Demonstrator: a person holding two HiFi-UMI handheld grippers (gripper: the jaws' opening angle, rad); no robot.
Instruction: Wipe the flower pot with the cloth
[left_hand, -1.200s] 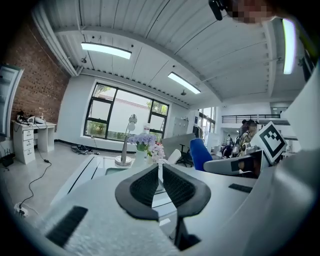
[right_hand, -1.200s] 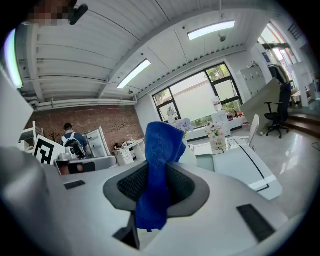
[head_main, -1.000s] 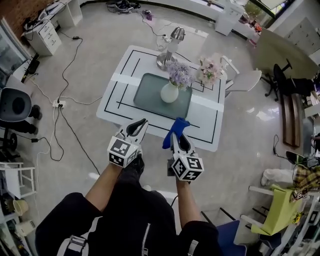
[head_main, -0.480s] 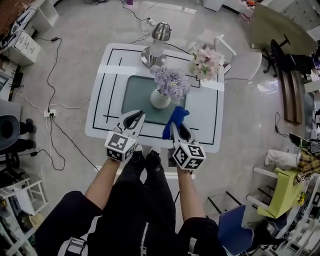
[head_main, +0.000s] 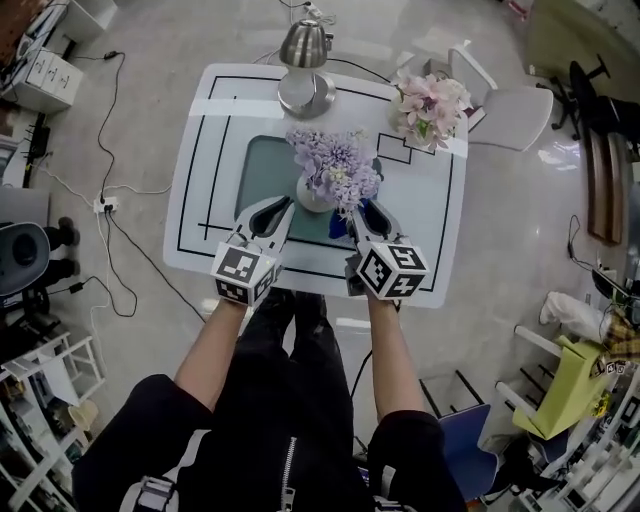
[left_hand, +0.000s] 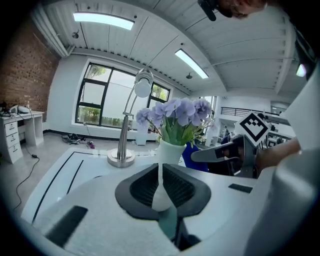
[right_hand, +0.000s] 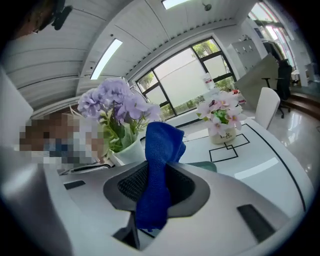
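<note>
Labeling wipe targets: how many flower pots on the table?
2. White pot with purple flowers stands on the green mat at the centre of the table; the pot of pink flowers sits at its far right corner. None looks hidden.

Arms forward; left gripper (head_main: 281, 207) fingers together, right gripper (head_main: 360, 211) tight on cloth (right_hand: 160, 145).

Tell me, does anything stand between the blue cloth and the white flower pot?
Nothing visible does. The cloth, held in the right gripper, is close beside the flower pot with no object between them; the purple flowers hang above the pot, not across the path.
</note>
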